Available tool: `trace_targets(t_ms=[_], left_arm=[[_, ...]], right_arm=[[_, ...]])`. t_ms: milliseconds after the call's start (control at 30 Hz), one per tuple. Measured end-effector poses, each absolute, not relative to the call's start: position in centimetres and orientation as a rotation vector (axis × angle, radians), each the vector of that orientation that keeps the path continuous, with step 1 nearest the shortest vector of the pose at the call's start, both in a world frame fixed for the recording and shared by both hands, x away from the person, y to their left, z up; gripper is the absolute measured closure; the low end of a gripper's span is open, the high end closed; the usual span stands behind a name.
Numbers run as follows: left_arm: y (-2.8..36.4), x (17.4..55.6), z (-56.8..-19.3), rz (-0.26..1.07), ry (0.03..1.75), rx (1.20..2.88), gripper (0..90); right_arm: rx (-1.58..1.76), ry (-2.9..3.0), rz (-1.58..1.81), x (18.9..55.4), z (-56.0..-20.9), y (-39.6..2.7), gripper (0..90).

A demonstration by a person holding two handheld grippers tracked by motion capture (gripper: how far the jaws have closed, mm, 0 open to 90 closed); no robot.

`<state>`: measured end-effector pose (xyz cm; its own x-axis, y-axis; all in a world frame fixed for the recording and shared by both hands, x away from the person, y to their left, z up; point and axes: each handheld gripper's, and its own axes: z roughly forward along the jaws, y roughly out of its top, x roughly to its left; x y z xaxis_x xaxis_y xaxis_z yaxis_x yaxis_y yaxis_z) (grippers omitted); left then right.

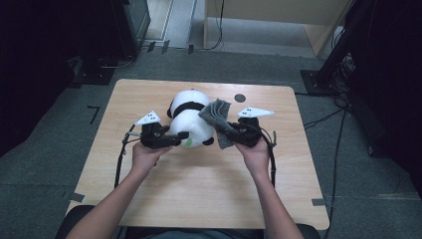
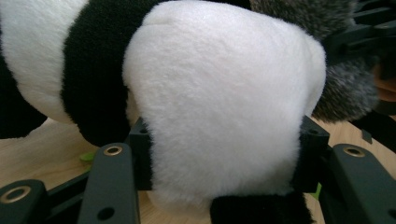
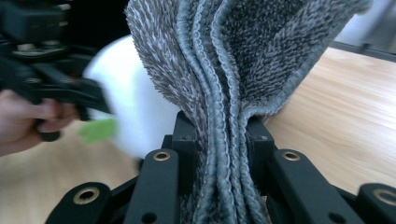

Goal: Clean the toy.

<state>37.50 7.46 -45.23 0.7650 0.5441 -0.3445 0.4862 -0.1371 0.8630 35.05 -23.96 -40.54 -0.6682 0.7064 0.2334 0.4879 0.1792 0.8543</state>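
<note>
Your left gripper [image 1: 180, 136] clamps the panda [image 1: 191, 122], its jaws closed on the white, rounded end that lies nearest you; in the left gripper view that white bulge [image 2: 219, 107] swells out between the two jaws and is visibly pinched at the pads. Your right gripper [image 1: 230, 128] is clenched on the cloth [image 1: 217, 119], a grey towel gathered into several layers whose stitched edges run straight up from between the jaws [image 3: 219, 116]. The relation that matters: the cloth stands just to the right of the panda, touching or nearly touching its flank, and fans upward and away from you over the toy's right side. The panda's long axis runs away from you along the table [image 1: 149, 94], from the clamped white end, past a black band, to a white far end. Your right hand is therefore the one to carry the cloth onto the toy, I judge, while the left holds it. The panda is plush, black and white, with a small green tag [image 3: 98, 130] low on its near end; the cloth is coarse, looped and mottled grey
</note>
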Motion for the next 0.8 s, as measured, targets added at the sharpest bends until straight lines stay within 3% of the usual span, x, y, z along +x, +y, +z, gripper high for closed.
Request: trace_targets(t_ms=[400,800], left_arm=[[7.6,37.7,-45.1,0.084,0.841,1.754,42.7],[8.3,38.2,-45.0,0.074,0.893,1.715,42.9]], right_arm=[[1.001,2.350,1.475,33.4,-39.9,-19.7,73.3],[0.873,2.528,1.357,33.3,-43.5,-16.6,73.8]])
